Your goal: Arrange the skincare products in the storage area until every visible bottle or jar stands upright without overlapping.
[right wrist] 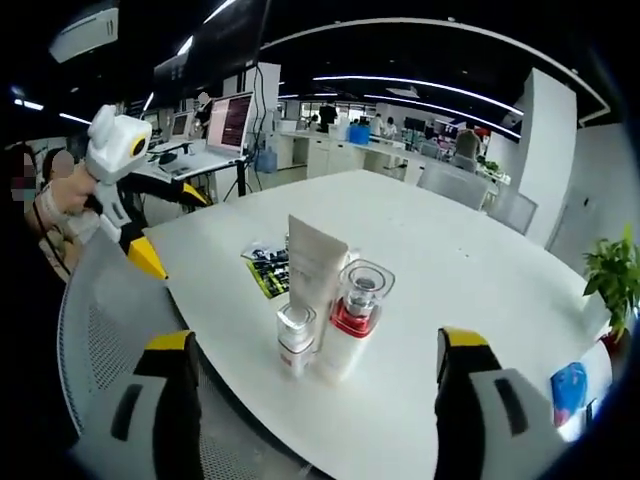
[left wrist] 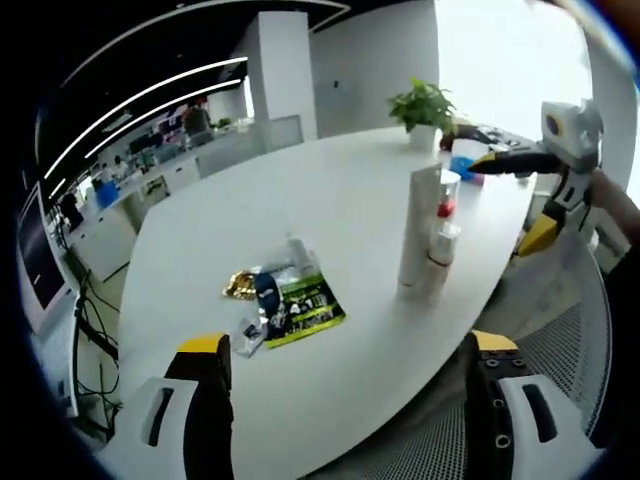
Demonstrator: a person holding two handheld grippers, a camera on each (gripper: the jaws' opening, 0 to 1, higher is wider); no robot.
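A: What stood on the white tabletop (right wrist: 470, 260)?

B: Three skincare products, upright and clustered near the edge closest to the person. In the right gripper view a tall white tube (right wrist: 314, 268) stood behind, a bottle with a red band and clear cap (right wrist: 352, 318) was in front of it to the right, and a small white bottle with a red base (right wrist: 296, 340) was to the left. They were just beside one another; I could not tell whether they touched.

A: And in the left gripper view?

B: The same group appeared: the tube (left wrist: 418, 225), the red-banded bottle (left wrist: 447, 195) behind it, and the small bottle (left wrist: 442, 255) in front.

A: Anything else on the tabletop?

B: Farther in lay a green and black packet (left wrist: 300, 305) flat on the surface, with a gold wrapper (left wrist: 240, 284) just beside it. A potted plant (left wrist: 423, 108) stood at the far end.

A: How were the tools?

B: The left hand-held gripper (left wrist: 345, 400) had its jaws spread wide, holding nothing, back from the edge. The right hand-held gripper (right wrist: 310, 410) was likewise spread and empty, pointed at the cluster, above a mesh chair back (right wrist: 120, 330).
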